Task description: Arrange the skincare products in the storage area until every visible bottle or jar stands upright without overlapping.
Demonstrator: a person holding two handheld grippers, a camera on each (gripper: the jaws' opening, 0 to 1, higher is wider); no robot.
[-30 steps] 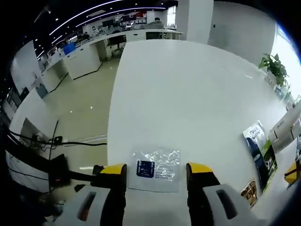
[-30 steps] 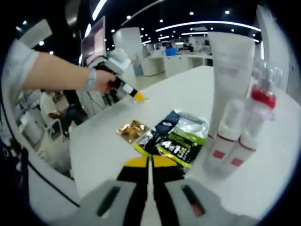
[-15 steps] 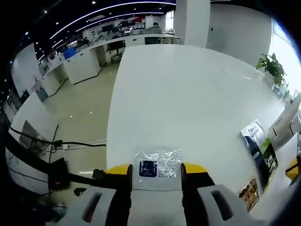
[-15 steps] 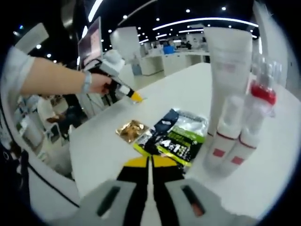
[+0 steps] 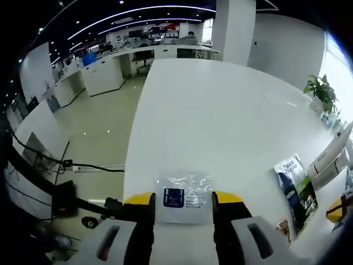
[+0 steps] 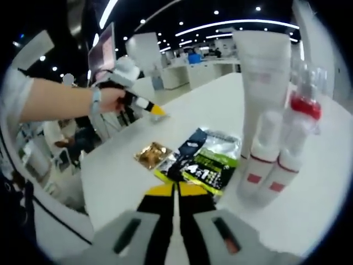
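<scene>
L gripper (image 5: 181, 200) was closing on clear sachet (image 5: 183, 197) at worktop (image 5: 220, 121) near edge, jaws at both sides, real grip unclear. R gripper (image 6: 176, 190) closed, empty. Bottles (image 6: 270, 160) + tube (image 6: 262, 83) upright by packets (image 6: 207, 160). Next, prob: lift sachet, carry to group.

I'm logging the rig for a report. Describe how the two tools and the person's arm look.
Each tool has a pale grey body with dark slots, black jaws and yellow tips: the left tool and the right tool match. Seen from the right gripper view, the left tool has a white body, black neck and yellow tip. The person's hand wears a light blue wristband and a white sleeve.
</scene>
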